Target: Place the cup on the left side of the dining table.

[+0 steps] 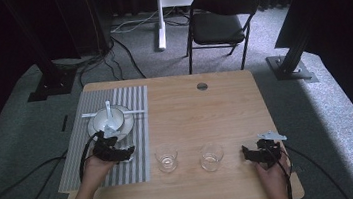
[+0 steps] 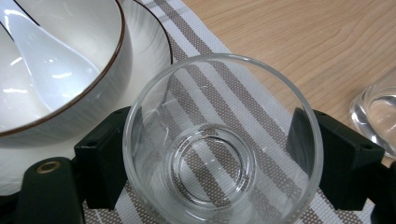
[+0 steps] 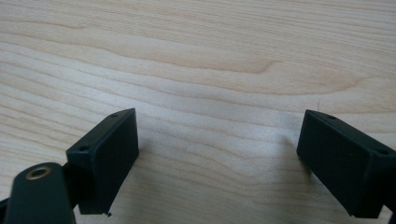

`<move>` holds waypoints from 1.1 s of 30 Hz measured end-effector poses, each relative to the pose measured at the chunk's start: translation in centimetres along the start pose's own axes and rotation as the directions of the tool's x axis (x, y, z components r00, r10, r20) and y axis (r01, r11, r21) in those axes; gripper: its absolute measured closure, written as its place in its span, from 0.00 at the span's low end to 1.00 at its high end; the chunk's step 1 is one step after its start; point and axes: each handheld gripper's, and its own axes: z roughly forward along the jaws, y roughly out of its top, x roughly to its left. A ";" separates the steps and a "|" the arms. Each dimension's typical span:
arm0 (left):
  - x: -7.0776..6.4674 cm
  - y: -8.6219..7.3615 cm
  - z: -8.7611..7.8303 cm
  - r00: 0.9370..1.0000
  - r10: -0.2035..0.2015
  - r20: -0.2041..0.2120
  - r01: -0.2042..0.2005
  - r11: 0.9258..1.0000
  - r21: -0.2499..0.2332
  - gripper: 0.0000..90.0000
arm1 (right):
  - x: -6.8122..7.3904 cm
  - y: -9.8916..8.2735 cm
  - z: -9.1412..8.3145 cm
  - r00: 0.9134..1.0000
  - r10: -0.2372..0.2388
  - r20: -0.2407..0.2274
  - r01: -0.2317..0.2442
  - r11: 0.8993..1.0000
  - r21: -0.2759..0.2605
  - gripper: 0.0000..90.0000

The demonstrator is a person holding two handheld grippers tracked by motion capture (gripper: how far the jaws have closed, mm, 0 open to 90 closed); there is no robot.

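My left gripper (image 2: 215, 140) is shut on a clear empty glass (image 2: 223, 140), its jaws pressing the glass's two sides above the striped placemat (image 2: 261, 121). Just beyond it, a white bowl (image 2: 93, 60) with a white spoon (image 2: 46, 65) in it sits on a white plate (image 2: 149, 42). In the high view the left gripper (image 1: 120, 152) hovers over the mat (image 1: 135, 134), right in front of the bowl (image 1: 108, 120). My right gripper (image 3: 217, 140) is open over bare wood, near the table's front right edge (image 1: 247, 153).
Two more clear glasses (image 1: 166, 160) (image 1: 211, 157) stand on the wooden table (image 1: 201, 112) between the grippers; one shows at the left gripper view's right edge (image 2: 376, 116). A cable hole (image 1: 202, 86) lies near the far edge. A black chair (image 1: 220, 19) stands beyond.
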 end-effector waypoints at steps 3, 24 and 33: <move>0.0 -0.1 0.0 1.000 -0.005 -0.010 0.005 1.000 0.008 0.12 | 0.0 0.0 0.0 1.000 0.000 0.000 0.000 1.000 0.000 0.14; -0.8 -2.8 0.1 0.997 0.032 -0.071 -0.029 0.999 0.036 0.01 | 0.0 0.0 0.0 1.000 0.000 0.000 0.000 1.000 0.001 0.14; -0.5 -4.2 -0.4 0.995 -0.007 -0.095 0.008 1.000 0.009 0.01 | 0.0 0.0 0.0 1.000 0.001 0.000 -0.001 1.000 0.001 0.14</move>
